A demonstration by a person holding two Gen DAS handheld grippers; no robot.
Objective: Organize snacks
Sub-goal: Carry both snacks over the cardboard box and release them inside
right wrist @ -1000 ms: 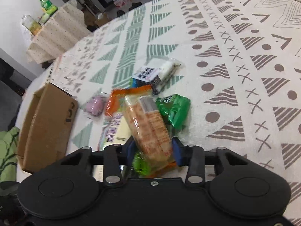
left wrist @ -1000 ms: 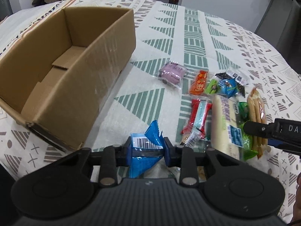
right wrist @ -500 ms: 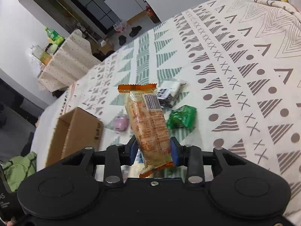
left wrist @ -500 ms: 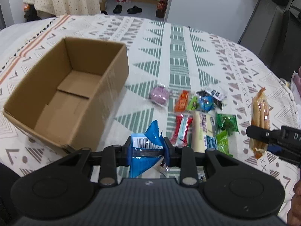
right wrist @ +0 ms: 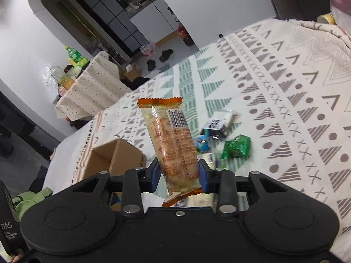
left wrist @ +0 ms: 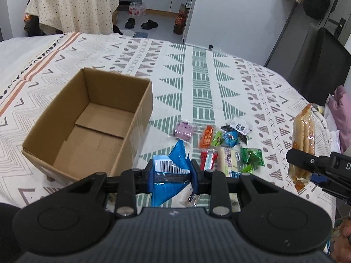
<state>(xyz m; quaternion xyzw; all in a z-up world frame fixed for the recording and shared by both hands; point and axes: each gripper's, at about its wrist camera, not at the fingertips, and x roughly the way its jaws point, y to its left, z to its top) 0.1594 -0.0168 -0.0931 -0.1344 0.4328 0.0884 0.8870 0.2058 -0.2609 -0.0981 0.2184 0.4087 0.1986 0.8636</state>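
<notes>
Both grippers have risen off the pile: left gripper pinches a blue packet, right gripper clamps a bread pack. I should carry both over the empty box before releasing.

One cardboard box, left of centre. Two grippers, each clamping one packet: blue packet at lower centre, orange-ended biscuit pack. Roughly nine loose snack packets right of centre; exact number unclear where overlapping. Two shoes, top.
</notes>
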